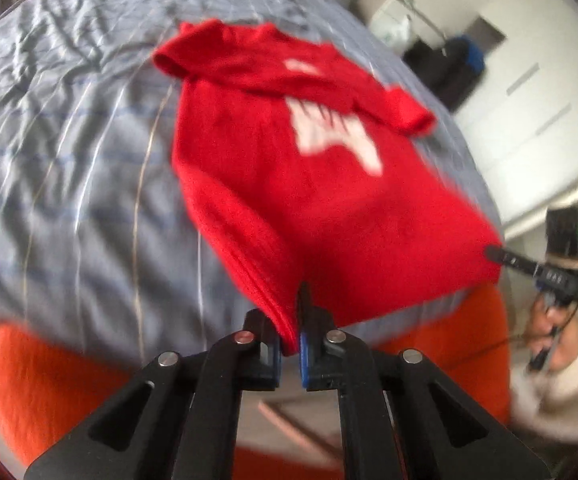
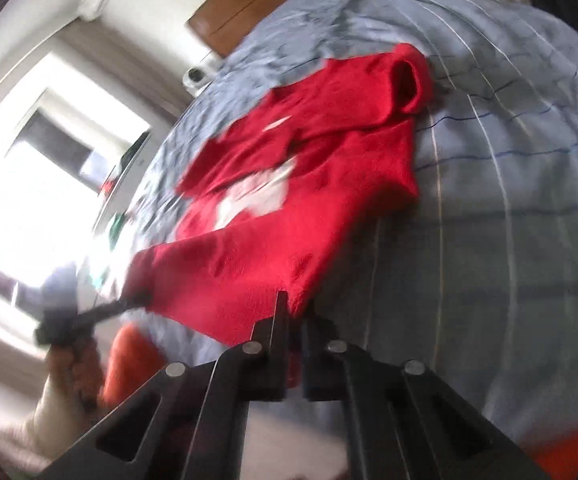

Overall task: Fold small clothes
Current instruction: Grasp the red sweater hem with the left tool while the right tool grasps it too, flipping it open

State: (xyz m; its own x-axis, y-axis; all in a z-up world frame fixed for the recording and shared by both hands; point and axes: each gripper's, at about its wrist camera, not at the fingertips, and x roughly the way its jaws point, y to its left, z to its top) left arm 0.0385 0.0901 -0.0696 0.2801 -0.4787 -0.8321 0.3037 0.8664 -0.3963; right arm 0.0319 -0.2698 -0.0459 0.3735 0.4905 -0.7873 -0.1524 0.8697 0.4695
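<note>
Nearest you, your left gripper (image 1: 289,334) has its jaws pressed together on one bottom corner of the red sweater (image 1: 289,184), the hem pinched between the blue pads (image 1: 304,356) and bunched into a ridge that rises straight out of the tips; your right gripper (image 2: 295,320) is likewise clamped on the other bottom corner, red cloth showing between its black fingers (image 2: 279,312), though the frame is blurred there and the exact bite is hard to read; in the left wrist view that right gripper (image 1: 497,254) appears at the sweater's far right hem corner, and in the right wrist view the left one (image 2: 129,304) shows at the left hem corner, so the hem spans from one tool to the other; beyond the tips the sweater (image 2: 309,208) stretches away from you, lifted at the hem and lying on the grey-blue striped bedcover (image 1: 69,160) further up; its white chest print (image 1: 329,132) faces up; both sleeves are folded inward across the chest, the cuffs sticking out at either side near the collar end; an orange blanket (image 1: 41,380) hangs below the bedcover's near edge; farthest off in the right wrist view, a wooden headboard (image 2: 249,4) stands past the bedcover (image 2: 509,240).
</note>
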